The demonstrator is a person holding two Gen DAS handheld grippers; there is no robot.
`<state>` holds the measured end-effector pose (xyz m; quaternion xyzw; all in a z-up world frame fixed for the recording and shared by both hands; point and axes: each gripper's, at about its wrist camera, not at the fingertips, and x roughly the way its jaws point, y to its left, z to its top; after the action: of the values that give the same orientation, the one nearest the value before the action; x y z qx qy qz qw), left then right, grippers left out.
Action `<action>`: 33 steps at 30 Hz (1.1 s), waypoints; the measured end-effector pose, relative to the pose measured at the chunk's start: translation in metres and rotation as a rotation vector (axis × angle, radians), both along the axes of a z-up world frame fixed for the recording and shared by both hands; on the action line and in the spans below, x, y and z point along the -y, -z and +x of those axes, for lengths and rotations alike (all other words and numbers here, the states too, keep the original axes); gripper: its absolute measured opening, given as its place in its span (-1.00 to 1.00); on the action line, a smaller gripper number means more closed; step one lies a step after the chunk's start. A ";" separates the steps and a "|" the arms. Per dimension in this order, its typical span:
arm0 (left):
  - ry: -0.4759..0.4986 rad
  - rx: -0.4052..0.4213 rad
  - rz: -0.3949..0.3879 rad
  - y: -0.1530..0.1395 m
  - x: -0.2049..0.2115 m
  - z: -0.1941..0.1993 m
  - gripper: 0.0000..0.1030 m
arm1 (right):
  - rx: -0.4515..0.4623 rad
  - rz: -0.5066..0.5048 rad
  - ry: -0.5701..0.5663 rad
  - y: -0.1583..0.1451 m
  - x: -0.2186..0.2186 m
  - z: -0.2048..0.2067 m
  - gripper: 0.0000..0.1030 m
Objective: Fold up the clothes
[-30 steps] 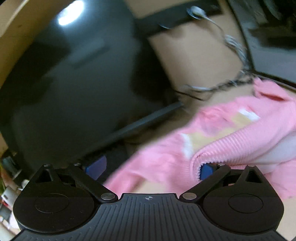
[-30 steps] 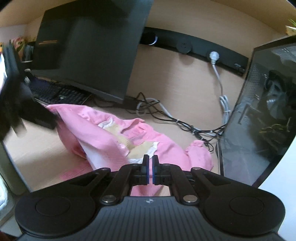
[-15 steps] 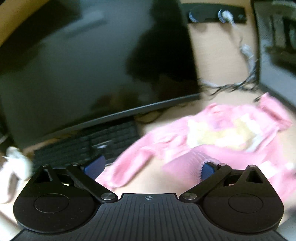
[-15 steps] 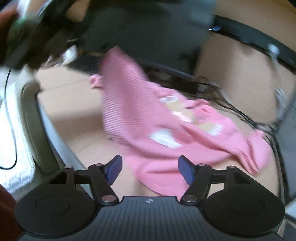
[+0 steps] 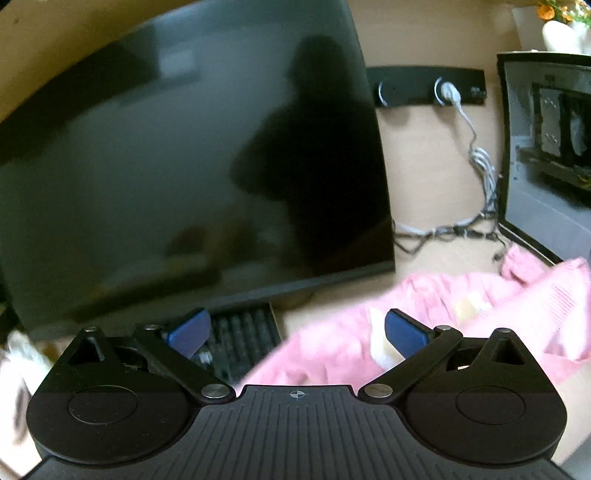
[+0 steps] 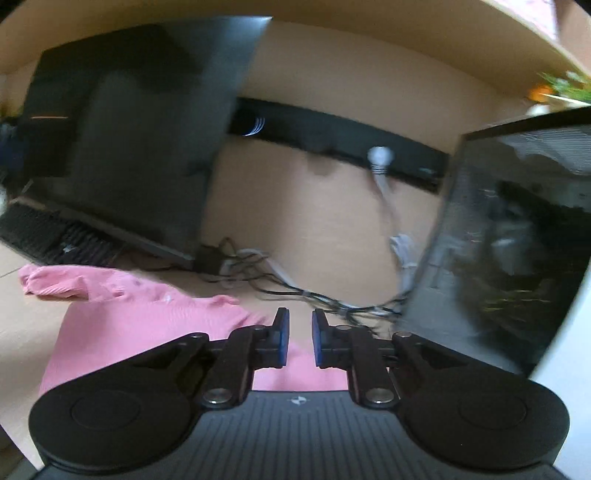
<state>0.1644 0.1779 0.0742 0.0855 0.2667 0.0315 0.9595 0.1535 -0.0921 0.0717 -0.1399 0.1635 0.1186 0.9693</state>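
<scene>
A light wooden desk (image 6: 22, 332) runs back to a matching wooden back panel (image 6: 314, 206). A large dark monitor (image 5: 177, 177) stands on it, its screen off and dimly reflecting the room, with a black keyboard (image 5: 240, 336) at its foot. A black socket strip (image 5: 428, 86) is set into the panel, a white plug (image 5: 448, 90) in it, and tangled cables (image 6: 295, 291) lie below. A glass-sided computer case (image 6: 517, 236) stands at the right, with a potted plant (image 5: 557, 22) above. The light is soft and warm.
</scene>
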 end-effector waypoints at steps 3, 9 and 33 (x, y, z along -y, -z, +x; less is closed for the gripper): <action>0.116 -0.076 -0.084 0.022 0.002 -0.023 1.00 | -0.062 0.004 0.025 0.007 0.022 -0.011 -0.75; 0.228 -0.240 0.004 0.093 0.052 -0.043 1.00 | -0.251 0.021 -0.041 0.054 0.039 -0.038 -0.24; 0.052 -0.133 0.237 0.150 0.087 0.007 1.00 | -0.141 0.088 -0.104 0.018 0.024 0.026 -0.91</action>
<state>0.1710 0.0906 -0.0759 0.2071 0.3218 0.0321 0.9233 0.1794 -0.1157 0.0539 -0.0968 0.2184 0.1853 0.9532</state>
